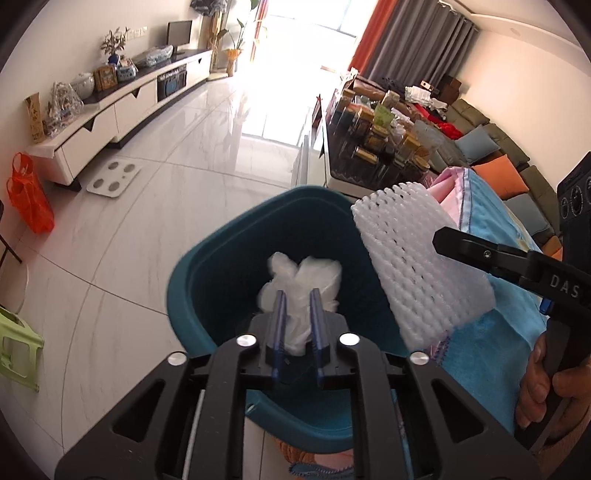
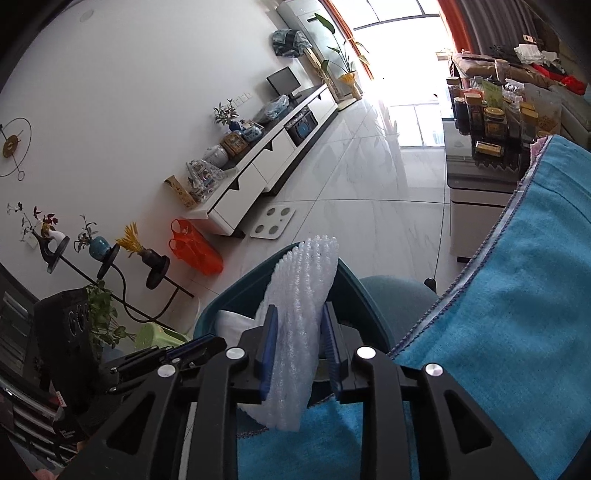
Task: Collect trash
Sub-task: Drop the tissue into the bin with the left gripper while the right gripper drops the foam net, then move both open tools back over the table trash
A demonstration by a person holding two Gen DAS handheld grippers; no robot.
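Glossy white marble-look tile floor (image 1: 155,206), thin grey joints. Long low white media cabinet with dark top (image 1: 122,107) along plain white wall (image 2: 122,74). Tall bright window (image 1: 314,22) at far end, glare washing over floor. Grey and orange curtains (image 1: 406,40) at right. Olive sofa with blue and orange cushions (image 1: 491,155).

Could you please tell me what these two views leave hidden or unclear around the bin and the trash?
- Teal bin floor: left wrist view, covered by the crumpled white plastic and left gripper.
- White foam net lower end: right wrist view, behind the right gripper.
- Window area: both views, overexposed.
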